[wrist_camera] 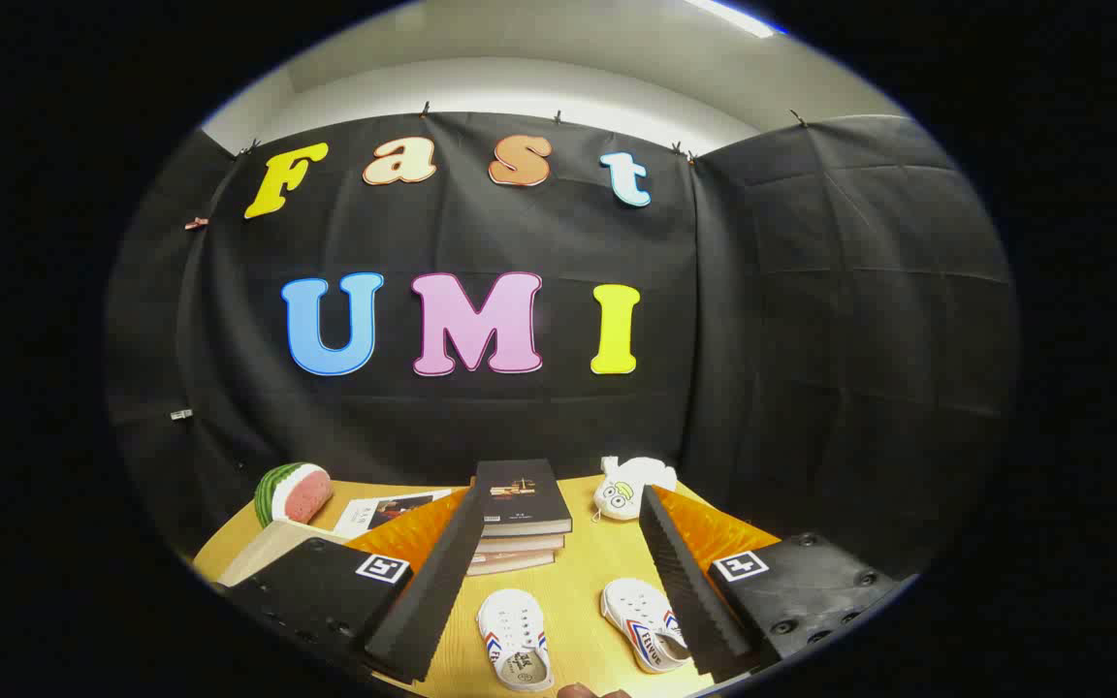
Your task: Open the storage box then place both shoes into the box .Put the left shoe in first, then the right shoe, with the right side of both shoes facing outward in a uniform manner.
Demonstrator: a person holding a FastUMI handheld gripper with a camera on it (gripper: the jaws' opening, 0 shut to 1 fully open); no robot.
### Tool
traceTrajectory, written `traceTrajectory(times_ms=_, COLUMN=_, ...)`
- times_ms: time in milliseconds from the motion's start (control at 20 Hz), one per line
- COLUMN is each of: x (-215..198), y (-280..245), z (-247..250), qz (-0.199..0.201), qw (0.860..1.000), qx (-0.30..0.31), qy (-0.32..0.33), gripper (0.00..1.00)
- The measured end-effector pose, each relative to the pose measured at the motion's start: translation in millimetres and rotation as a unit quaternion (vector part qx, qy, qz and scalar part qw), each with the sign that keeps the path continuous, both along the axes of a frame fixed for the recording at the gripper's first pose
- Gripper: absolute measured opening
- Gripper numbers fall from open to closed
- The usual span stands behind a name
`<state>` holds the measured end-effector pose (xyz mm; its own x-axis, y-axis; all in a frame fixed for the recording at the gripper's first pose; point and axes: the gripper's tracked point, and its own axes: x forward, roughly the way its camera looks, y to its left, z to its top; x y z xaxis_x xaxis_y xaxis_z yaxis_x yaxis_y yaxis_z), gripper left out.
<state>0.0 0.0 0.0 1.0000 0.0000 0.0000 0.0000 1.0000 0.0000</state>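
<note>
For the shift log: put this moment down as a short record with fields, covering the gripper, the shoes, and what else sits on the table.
gripper: gripper open, fingers spread wide, holding nothing
shoes: two white shoes on the table, between the fingers; one shoe nearer the left finger, the other shoe close by the right finger
beyond the fingers: stack of books, dark one on top
further back: watermelon slice toy, white plush toy
also: magazine lying flat
shoe step: not yet begun
</note>
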Motion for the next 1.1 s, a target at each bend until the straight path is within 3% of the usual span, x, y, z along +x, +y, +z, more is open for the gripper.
traceTrajectory(times_ms=600, x=15.9, y=-8.8, z=-2.0, qz=0.003, qw=1.000, qx=-0.006, qy=0.031, gripper=0.97)
traceTrajectory(times_ms=1100, x=38.8, y=21.1, z=-19.5, qz=0.063, qw=0.996, qx=0.006, qy=0.065, gripper=0.97)
